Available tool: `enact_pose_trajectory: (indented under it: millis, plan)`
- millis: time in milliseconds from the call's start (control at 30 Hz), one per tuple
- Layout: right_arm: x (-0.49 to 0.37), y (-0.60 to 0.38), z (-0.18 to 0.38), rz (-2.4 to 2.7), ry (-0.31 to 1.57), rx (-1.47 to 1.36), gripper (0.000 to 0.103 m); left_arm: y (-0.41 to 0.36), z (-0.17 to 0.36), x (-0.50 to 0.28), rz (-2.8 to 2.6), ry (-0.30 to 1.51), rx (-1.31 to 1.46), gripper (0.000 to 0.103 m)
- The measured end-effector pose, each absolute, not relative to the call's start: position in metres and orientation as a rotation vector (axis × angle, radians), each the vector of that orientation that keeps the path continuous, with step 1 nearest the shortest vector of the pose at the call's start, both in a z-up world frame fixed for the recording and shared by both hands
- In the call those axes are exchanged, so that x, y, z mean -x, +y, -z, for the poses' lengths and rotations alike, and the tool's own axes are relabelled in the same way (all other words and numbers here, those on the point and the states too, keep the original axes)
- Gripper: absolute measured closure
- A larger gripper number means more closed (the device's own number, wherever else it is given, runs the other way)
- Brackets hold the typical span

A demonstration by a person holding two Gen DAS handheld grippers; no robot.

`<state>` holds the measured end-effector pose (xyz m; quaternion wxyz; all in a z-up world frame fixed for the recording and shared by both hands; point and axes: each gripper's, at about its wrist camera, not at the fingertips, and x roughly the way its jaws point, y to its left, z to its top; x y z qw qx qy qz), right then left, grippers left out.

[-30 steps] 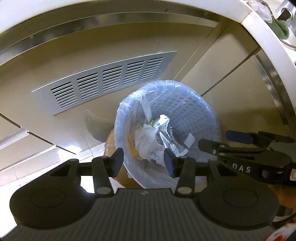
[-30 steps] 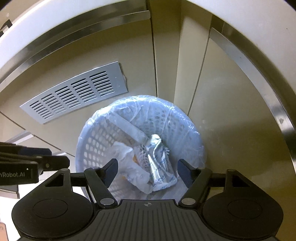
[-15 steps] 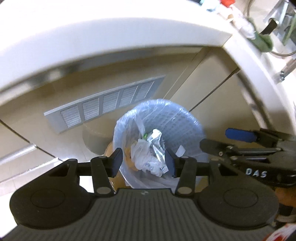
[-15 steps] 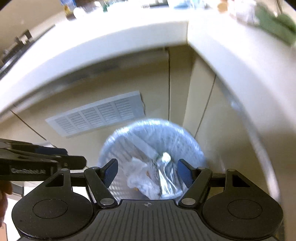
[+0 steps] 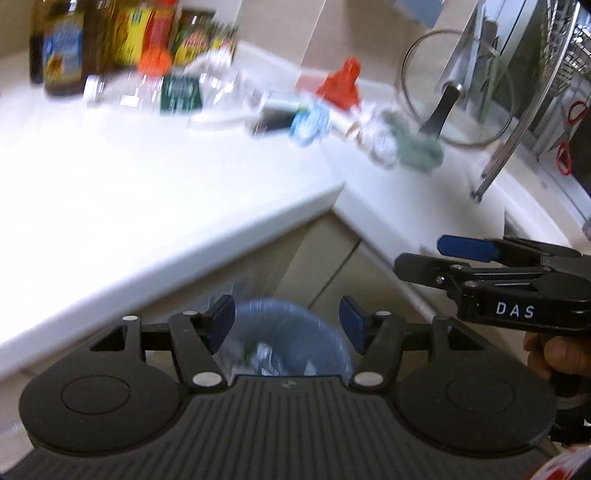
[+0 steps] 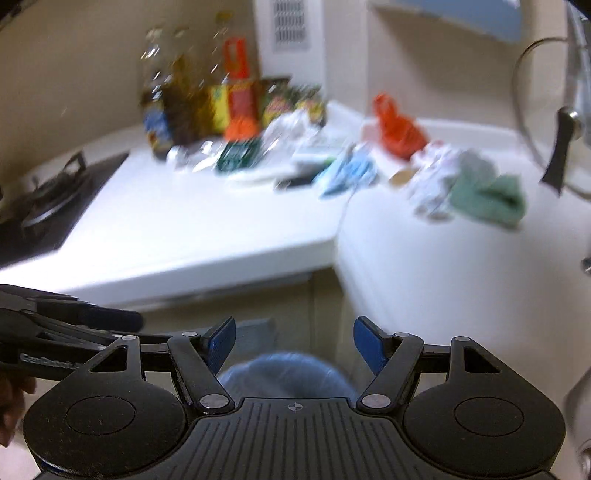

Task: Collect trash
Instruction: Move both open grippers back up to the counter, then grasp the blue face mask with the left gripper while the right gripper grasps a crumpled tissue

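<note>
Left wrist view: our left gripper [image 5: 287, 322] empty, jaws just been opening, nothing between; blue-lined bin [image 5: 291, 332] below. Crumpled blue wrapper [image 5: 309, 122] on white counter [image 5: 147, 192].

Right wrist view: right gripper [image 6: 294, 345] agape, empty. White crumpled paper [image 6: 432, 188] judged light, soft; we pinch raised fold.

A white, glossy L-shaped bench [image 6: 207, 221] is seen wrapping an inside corner, with pale beige cabinet doors [image 5: 314, 258] beneath it. Beige walls [image 6: 74, 74] rise behind — a white slotted vent panel [image 6: 290, 22] is set into the corner. A black gas hob [image 6: 48, 199] is sunk into the bench at left. A metal dish rack [image 5: 554, 74] is glimpsed at right — everything is blurred.
</note>
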<state>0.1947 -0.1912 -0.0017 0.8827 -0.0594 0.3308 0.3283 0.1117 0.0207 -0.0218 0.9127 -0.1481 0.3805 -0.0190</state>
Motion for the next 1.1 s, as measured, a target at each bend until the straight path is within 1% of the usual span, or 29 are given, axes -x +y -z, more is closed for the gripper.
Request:
enact_pose_trajectory:
  millis: [100,400,567,733,833,967,1100]
  plan:
    - [-0.207,-0.199,-0.009,-0.635,0.653,0.111,0.032,0.022,0.009,-0.126,0.034,0.737,0.285,0.039]
    - [-0.277,-0.217,-0.023,-0.523,0.613,0.101,0.032,0.024,-0.007,-0.184,0.008,0.670,0.243,0.038]
    - [-0.311,-0.212,-0.022,-0.518,0.585,0.118,0.032,0.020,-0.003,-0.220,-0.005,0.672,0.227,0.038]
    - [-0.344,-0.205,-0.012,-0.540,0.601,0.113,0.032,0.014,0.004,-0.257,-0.024,0.686,0.198,0.038]
    - [-0.359,-0.201,-0.004,-0.570,0.626,0.107,0.033,0.009,0.007,-0.276,-0.018,0.689,0.188,0.040]
    - [-0.372,-0.200,0.004,-0.585,0.646,0.100,0.033,0.001,0.013,-0.301,-0.006,0.699,0.156,0.047]
    - [-0.382,-0.200,0.010,-0.597,0.657,0.086,0.034,-0.006,0.019,-0.323,0.004,0.705,0.116,0.050]
